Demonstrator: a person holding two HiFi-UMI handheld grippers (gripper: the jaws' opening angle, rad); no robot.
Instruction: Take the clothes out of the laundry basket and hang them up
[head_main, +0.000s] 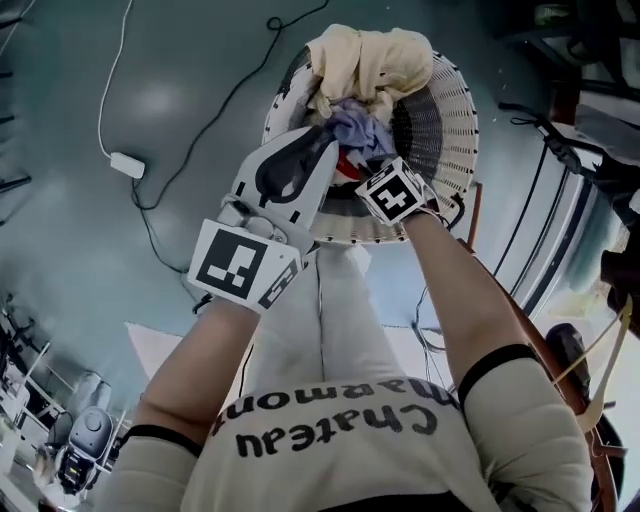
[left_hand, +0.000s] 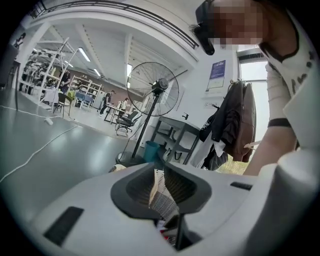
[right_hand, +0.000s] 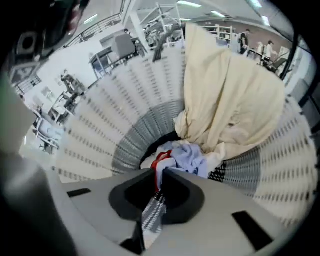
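A round white-and-grey slatted laundry basket (head_main: 452, 130) stands on the floor in front of me. A cream garment (head_main: 370, 60) is draped over its far rim. Below that lies a light blue garment (head_main: 360, 128) with a red trim. My left gripper (head_main: 318, 142) is shut on the basket's near rim, and the slatted wall (left_hand: 159, 192) shows between its jaws. My right gripper (head_main: 375, 172) reaches down into the basket. Seen from the right gripper (right_hand: 159, 176), its jaws are shut on the light blue garment (right_hand: 187, 157), with a striped fold of cloth pinched between them. The cream garment (right_hand: 225, 95) hangs behind.
A white cable and adapter (head_main: 128, 165) lie on the grey floor to the left. A metal rack (head_main: 560, 200) stands at the right. In the left gripper view a standing fan (left_hand: 152, 90) and dark clothes hanging on a rack (left_hand: 232, 125) are behind the basket.
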